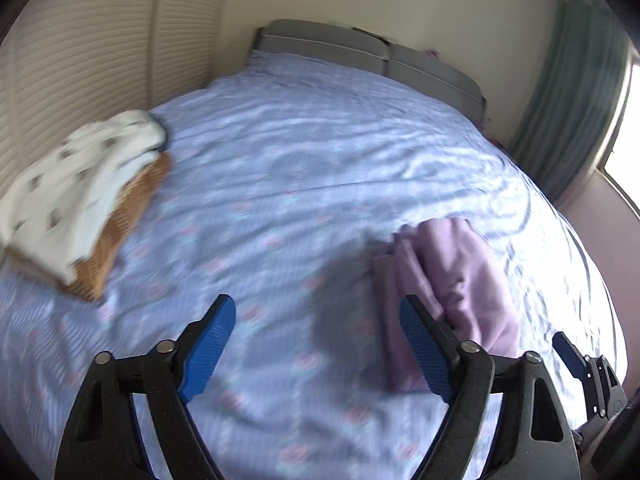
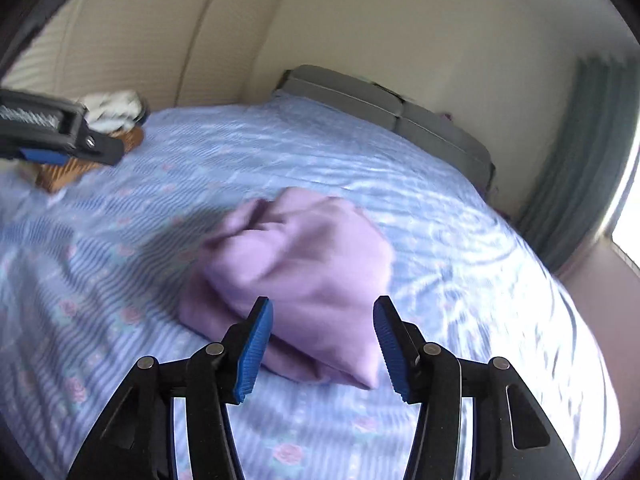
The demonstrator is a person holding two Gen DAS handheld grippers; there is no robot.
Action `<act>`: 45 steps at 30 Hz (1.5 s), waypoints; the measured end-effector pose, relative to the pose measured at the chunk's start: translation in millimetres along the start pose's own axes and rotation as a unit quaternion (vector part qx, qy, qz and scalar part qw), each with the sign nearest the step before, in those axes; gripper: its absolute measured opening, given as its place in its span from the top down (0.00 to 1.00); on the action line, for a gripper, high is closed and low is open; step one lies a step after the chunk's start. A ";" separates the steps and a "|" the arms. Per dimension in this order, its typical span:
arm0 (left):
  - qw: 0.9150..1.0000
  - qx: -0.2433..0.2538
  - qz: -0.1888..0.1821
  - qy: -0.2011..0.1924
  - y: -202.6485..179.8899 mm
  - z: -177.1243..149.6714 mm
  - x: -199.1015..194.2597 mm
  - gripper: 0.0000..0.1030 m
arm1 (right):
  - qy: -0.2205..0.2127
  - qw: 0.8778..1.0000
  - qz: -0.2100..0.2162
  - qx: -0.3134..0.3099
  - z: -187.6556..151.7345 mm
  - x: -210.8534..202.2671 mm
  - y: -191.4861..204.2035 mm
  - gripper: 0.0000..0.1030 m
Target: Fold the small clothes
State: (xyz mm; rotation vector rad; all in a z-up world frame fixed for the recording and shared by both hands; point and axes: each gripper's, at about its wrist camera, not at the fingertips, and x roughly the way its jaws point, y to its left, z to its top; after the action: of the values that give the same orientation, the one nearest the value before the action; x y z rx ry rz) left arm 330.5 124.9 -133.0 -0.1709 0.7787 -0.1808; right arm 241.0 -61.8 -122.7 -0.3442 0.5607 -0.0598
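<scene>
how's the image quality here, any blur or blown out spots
Left wrist view: motion blur smears the bedspread and basket; window at right is blown out. Right wrist view: the purple cloth is soft with blur, the same window glares white; fisheye bends both.

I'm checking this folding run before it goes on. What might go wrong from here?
The purple garment lies bunched, not flat, so the open right gripper may pinch several layers at once. The spotted cloth hangs over the basket rim and might slip out. The open left gripper aims at bare bedsheet and could snag it.
</scene>
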 end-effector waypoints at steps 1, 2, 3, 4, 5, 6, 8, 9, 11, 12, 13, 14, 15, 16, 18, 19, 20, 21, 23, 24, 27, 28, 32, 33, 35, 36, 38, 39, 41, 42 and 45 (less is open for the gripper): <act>1.000 0.013 -0.016 0.011 -13.7 10.9 15.6 0.27 | 0.002 1.000 -0.003 0.018 0.9 3.7 -10.0 0.49; 0.999 0.018 -0.025 0.017 -22.5 16.6 25.2 0.32 | 0.005 0.999 -0.005 0.037 1.4 7.6 -21.3 0.49; 0.999 0.024 -0.033 0.025 -30.3 23.4 36.4 0.36 | 0.008 0.998 -0.008 0.054 1.8 11.4 -30.6 0.49; 0.998 0.033 -0.042 0.034 -41.2 31.1 52.0 0.38 | 0.010 0.997 -0.010 0.071 2.9 15.3 -40.5 0.49; 0.997 0.038 -0.044 0.040 -47.1 36.7 62.6 0.41 | 0.011 0.996 -0.010 0.087 3.2 19.8 -50.5 0.49; 0.997 0.042 -0.047 0.048 -52.6 41.6 73.5 0.43 | 0.013 0.995 -0.010 0.100 3.2 24.5 -58.2 0.49; 0.995 0.042 -0.060 0.069 -60.9 49.7 98.8 0.46 | 0.017 0.992 -0.011 0.121 0.6 33.7 -71.1 0.49; 0.994 0.044 -0.061 0.081 -63.9 52.5 112.1 0.49 | 0.019 0.991 -0.010 0.130 -1.2 37.2 -76.6 0.49; 0.992 0.049 -0.058 0.103 -67.1 51.5 132.0 0.56 | 0.022 0.990 -0.008 0.143 -6.0 44.3 -85.7 0.49; 0.991 0.051 -0.056 0.113 -68.6 51.4 140.4 0.62 | 0.023 0.989 -0.007 0.147 -7.3 48.5 -89.3 0.49; 0.989 0.049 -0.063 0.128 -68.1 49.0 148.9 0.64 | 0.024 0.988 -0.007 0.152 -9.9 51.4 -92.6 0.49; 0.987 0.045 -0.073 0.135 -68.5 47.6 153.3 0.68 | 0.025 0.988 -0.006 0.155 -12.4 53.8 -94.9 0.49; 0.986 0.043 -0.080 0.139 -68.6 45.8 155.0 0.71 | 0.027 0.987 -0.007 0.158 -14.6 56.5 -98.0 0.49; 0.986 0.044 -0.080 0.138 -71.2 44.7 156.1 0.71 | 0.029 0.987 -0.008 0.160 -16.9 59.2 -100.7 0.49; 0.987 0.060 -0.076 0.128 -78.1 43.6 155.2 0.75 | 0.033 0.985 -0.011 0.168 -21.3 63.6 -106.2 0.49; 0.987 0.067 -0.075 0.124 -80.7 43.9 155.0 0.77 | 0.036 0.984 -0.011 0.173 -24.2 65.5 -108.9 0.49; 0.988 0.068 -0.073 0.121 -81.3 44.1 154.0 0.81 | 0.040 0.983 -0.012 0.178 -26.6 67.2 -113.6 0.49; 0.989 0.067 -0.068 0.116 -80.6 45.2 150.3 0.83 | 0.043 0.982 -0.013 0.183 -28.9 67.9 -116.3 0.49; 0.992 0.066 -0.064 0.091 -77.6 50.0 133.7 0.85 | 0.046 0.980 -0.015 0.192 -32.5 67.2 -122.6 0.49; 0.993 0.071 -0.062 0.066 -76.8 52.9 120.0 0.85 | 0.046 0.980 -0.017 0.194 -33.0 65.6 -125.1 0.49; 0.993 0.086 -0.060 0.055 -76.5 53.7 117.4 0.85 | 0.044 0.978 -0.019 0.203 -34.5 64.0 -133.0 0.49; 0.992 0.088 -0.061 0.072 -75.7 50.5 126.6 0.85 | 0.046 0.977 -0.018 0.208 -35.1 64.6 -134.5 0.49; 0.990 0.092 -0.049 0.097 -70.5 38.2 147.4 0.84 | 0.052 0.976 -0.012 0.209 -37.0 65.1 -133.4 0.49; 0.990 0.088 -0.053 0.097 -70.2 38.7 144.8 0.77 | 0.051 0.977 -0.012 0.206 -37.5 63.8 -132.4 0.49; 0.990 0.082 -0.060 0.103 -71.0 41.8 136.7 0.46 | 0.048 0.978 -0.012 0.203 -38.5 60.8 -131.5 0.49; 0.990 0.083 -0.059 0.096 -71.9 43.5 130.6 0.41 | 0.048 0.978 -0.011 0.204 -39.0 60.4 -132.3 0.49; 0.992 0.093 -0.059 0.069 -75.5 46.2 108.4 0.41 | 0.049 0.976 -0.007 0.212 -39.2 59.9 -135.1 0.49; 0.992 0.095 -0.058 0.062 -77.6 46.4 103.0 0.41 | 0.048 0.975 -0.005 0.215 -39.0 60.1 -136.3 0.49; 0.991 0.103 -0.065 0.053 -87.6 48.1 94.4 0.41 | 0.046 0.975 -0.004 0.217 -38.2 58.1 -137.9 0.49; 0.990 0.108 -0.073 0.055 -93.2 49.1 95.8 0.41 | 0.045 0.975 -0.004 0.218 -37.9 57.2 -138.7 0.49; 0.985 0.133 -0.075 0.077 -110.2 45.8 111.0 0.55 | 0.043 0.975 -0.002 0.220 -38.2 53.7 -140.4 0.49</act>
State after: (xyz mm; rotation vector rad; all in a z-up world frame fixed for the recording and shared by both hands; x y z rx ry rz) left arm 429.6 -3.0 -152.3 0.0390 0.8879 -0.4420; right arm 271.4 -213.5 -133.1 0.0901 0.6148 -0.2005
